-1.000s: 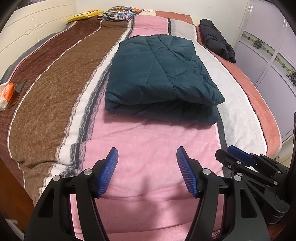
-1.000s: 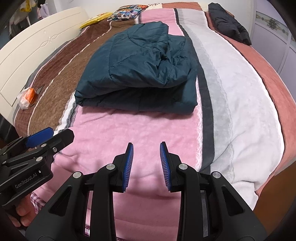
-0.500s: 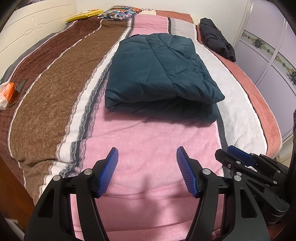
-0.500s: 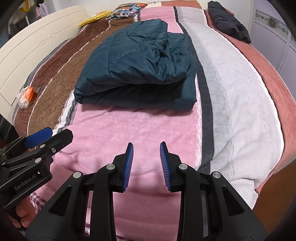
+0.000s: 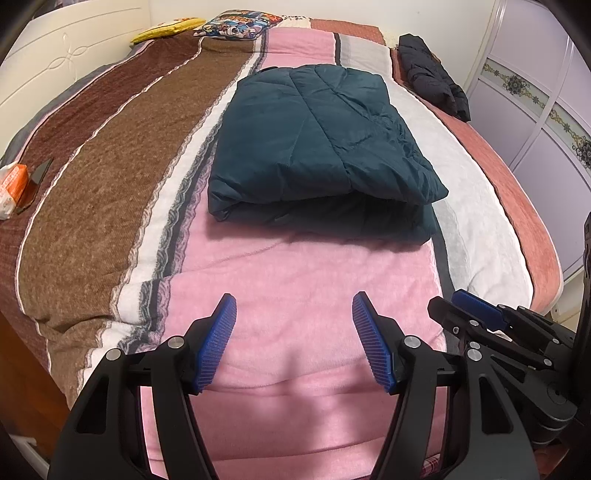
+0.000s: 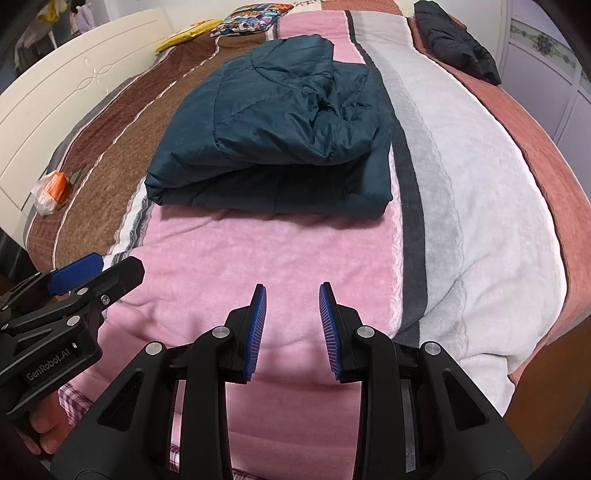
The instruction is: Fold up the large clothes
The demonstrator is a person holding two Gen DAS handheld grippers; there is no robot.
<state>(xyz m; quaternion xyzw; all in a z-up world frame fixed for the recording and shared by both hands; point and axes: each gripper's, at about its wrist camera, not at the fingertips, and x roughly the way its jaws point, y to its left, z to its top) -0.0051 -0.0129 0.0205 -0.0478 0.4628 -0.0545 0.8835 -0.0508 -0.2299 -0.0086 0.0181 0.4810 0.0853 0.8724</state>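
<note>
Jacket (image 5: 317,144), one, dark teal and quilted, lies folded into a thick rectangular bundle on the bed (image 5: 303,280), mostly on the pink stripe of the striped blanket (image 5: 92,177), with its left edge over the white and grey bands. Its long axis runs from near to far along the stripes; the folded, rounded edge faces the near end, and the upper layer sits on a wider lower layer. In the right wrist view the jacket (image 6: 280,122) shows a rumpled pocket of fabric on its right side.

Two claws hover over the near pink part of the bed, well apart from the jacket and holding nothing. The left claw (image 5: 293,341) has its blue pads spread wide. The right claw (image 6: 291,332) has its pads parted by a narrower gap. Each appears at the edge of the other's view, side by side.

One black garment (image 5: 432,81) lies bunched at the far right of the bed, apart from the jacket. At the far end rest one yellow pillow (image 5: 166,29) and one cartoon-print pillow (image 5: 240,26). One orange and white packet (image 5: 11,184) sits at the left edge by a dark flat object (image 5: 37,181). A white headboard (image 5: 66,59) runs along the left, and lilac wardrobe doors (image 5: 535,110) stand on the right.
</note>
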